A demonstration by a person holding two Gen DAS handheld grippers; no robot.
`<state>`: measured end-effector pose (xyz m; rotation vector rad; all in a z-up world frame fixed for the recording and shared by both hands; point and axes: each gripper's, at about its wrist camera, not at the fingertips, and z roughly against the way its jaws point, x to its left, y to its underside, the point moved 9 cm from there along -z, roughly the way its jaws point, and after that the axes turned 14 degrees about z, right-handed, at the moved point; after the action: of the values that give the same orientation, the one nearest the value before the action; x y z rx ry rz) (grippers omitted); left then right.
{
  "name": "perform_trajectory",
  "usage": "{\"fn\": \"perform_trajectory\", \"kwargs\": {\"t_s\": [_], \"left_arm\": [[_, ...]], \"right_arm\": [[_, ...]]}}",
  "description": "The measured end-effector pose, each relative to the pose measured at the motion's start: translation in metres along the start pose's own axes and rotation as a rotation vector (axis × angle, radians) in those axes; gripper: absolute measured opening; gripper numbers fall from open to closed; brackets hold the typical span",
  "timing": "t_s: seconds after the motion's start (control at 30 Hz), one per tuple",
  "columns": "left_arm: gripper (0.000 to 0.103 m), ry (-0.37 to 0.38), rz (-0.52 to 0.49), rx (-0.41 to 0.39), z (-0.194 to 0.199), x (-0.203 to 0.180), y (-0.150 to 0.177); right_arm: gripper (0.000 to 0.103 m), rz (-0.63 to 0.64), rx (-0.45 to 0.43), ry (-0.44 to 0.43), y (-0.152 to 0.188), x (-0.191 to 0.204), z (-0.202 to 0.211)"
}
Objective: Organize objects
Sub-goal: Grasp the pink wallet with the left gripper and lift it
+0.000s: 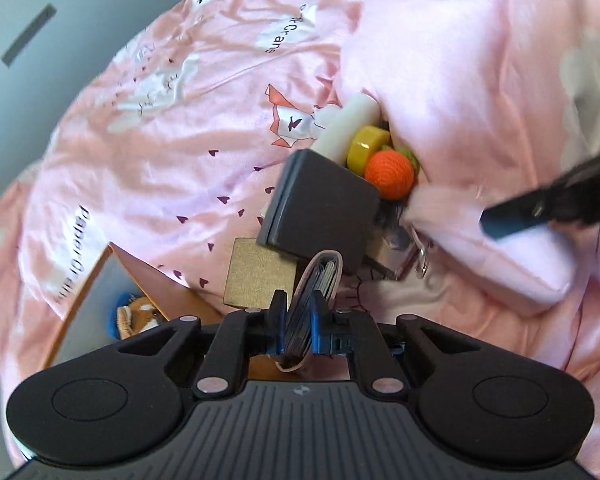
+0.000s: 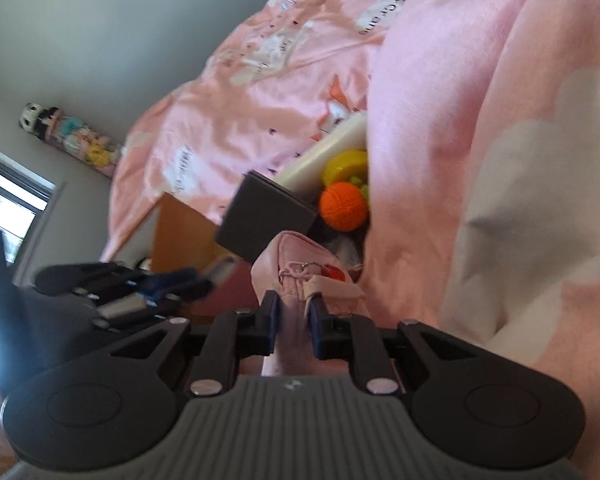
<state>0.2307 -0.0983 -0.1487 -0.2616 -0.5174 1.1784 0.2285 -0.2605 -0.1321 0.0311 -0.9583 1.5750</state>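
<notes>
Left gripper (image 1: 298, 312) clamped on folded wallet (image 1: 314, 292), lifted clear for sorting | right gripper (image 2: 293, 308) pinching pink pouch (image 2: 300, 276) | clutter mid-bed (image 1: 160, 128)

I see the bedsheet (image 1: 172, 128) as smooth pink cloth with a faint sheen, printed. At my one o'clock the orange ball (image 1: 389, 173) looks crocheted, rough yarn; just beside it the yellow ring (image 1: 367, 145) is glossy plastic. The dark box (image 1: 324, 204) is matt. The pink pouch (image 2: 304, 280) looks like soft, suede-like cloth. My gripper bodies are matt black plastic, ribbed.
</notes>
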Motion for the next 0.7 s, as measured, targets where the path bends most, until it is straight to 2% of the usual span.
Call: {"fn": "perform_trajectory", "kwargs": {"t_s": [0.07,0.17,0.2,0.33,0.37,0.47,0.53,0.6,0.7], "left_arm": [[0.013,0.02,0.03,0.011,-0.003,0.006,-0.002],[0.016,0.05,0.06,0.033,-0.004,0.009,-0.001],[0.02,0.047,0.056,0.029,-0.005,0.008,0.0],[0.021,0.038,-0.045,0.02,-0.006,-0.003,0.01],[0.021,0.058,-0.046,0.037,-0.007,-0.004,0.011],[0.032,0.229,0.025,0.186,-0.014,-0.006,0.02],[0.034,0.258,0.039,0.199,-0.02,-0.006,0.023],[0.035,0.249,0.004,0.208,-0.021,-0.013,0.025],[0.035,0.213,-0.078,0.213,-0.022,-0.027,0.03]], "right_arm": [[0.018,-0.017,0.014,0.03,0.002,-0.008,-0.007],[0.024,0.008,0.017,0.027,0.001,-0.004,-0.005],[0.025,0.028,0.018,0.04,0.0,-0.002,-0.003],[0.025,0.129,0.045,0.075,0.004,0.011,-0.004],[0.026,0.15,0.053,0.081,0.005,0.014,-0.004],[0.039,0.196,0.093,0.115,0.007,0.018,-0.005],[0.042,0.204,0.127,0.106,0.011,0.019,-0.01],[0.042,0.19,0.15,0.097,0.014,0.017,-0.016],[0.027,0.181,0.159,0.095,0.015,0.017,-0.022]]}}
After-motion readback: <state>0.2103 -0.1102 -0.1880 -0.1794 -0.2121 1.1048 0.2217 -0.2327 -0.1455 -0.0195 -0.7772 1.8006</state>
